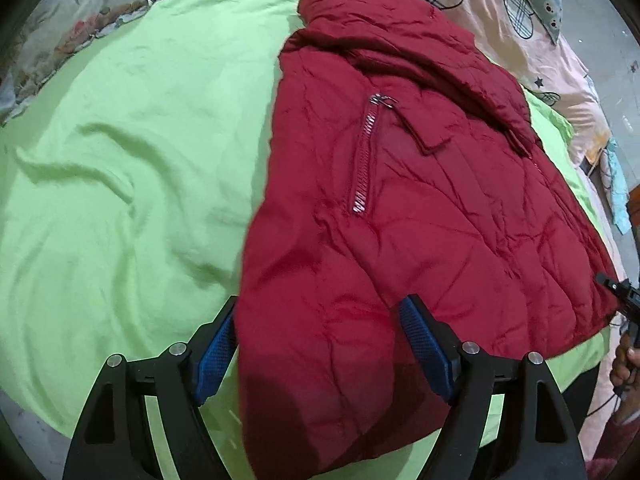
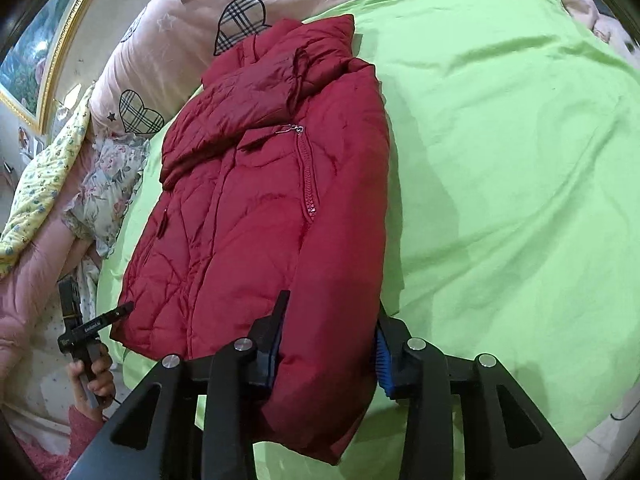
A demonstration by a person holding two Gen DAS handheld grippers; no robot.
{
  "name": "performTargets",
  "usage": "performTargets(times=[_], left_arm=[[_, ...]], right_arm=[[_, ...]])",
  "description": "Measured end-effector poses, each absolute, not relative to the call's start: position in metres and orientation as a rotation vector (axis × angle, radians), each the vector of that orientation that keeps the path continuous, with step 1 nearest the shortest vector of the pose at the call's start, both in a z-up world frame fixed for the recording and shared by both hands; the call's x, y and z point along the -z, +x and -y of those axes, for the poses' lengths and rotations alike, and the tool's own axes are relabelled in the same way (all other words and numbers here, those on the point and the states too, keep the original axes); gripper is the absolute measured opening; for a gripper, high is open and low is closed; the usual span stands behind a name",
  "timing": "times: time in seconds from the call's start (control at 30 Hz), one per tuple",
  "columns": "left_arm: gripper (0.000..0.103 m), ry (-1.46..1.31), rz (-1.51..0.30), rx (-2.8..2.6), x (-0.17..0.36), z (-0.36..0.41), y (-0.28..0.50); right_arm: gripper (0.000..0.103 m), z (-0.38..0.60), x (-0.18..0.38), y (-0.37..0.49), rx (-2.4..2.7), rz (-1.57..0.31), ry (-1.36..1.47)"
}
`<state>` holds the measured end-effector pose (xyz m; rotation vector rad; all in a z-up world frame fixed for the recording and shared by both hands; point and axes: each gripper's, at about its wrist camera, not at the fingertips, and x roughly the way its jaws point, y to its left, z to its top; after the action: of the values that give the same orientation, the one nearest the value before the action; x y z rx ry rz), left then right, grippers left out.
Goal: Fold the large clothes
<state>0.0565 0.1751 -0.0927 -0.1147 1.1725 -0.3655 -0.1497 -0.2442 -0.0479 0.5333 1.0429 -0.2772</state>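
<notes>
Red jacket [image 1: 400, 208] hem — between both grippers.

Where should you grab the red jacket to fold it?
Grab the bottom hem near each corner, coming from the near side. The jacket lies flat with its collar far away, so the hem can lift and fold toward it.

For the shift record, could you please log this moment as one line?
red puffer jacket: partly folded on green sheet | left gripper: open, astride hem | right gripper: closed on hem edge
</notes>
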Motion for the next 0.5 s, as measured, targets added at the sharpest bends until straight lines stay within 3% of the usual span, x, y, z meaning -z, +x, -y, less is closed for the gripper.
performTargets(times=[0.2, 0.37, 0.5], left_arm=[[0.056, -0.098, -1.16, 0.409, 0.096, -0.166, 0.054], [0.025, -0.061, -1.12, 0.417, 0.087, -0.159, 0.047], [0.019, -0.051, -1.086, 0.422, 0.078, -0.159, 0.037]], right_arm=[[0.038, 0.244, 0.05, -0.151, 0.271, -1.024, 0.554], [0.026, 0.244, 0.049, -0.154, 0.261, -1.0, 0.543], [0.021, 0.239, 0.043, -0.157, 0.25, -0.981, 0.51]])
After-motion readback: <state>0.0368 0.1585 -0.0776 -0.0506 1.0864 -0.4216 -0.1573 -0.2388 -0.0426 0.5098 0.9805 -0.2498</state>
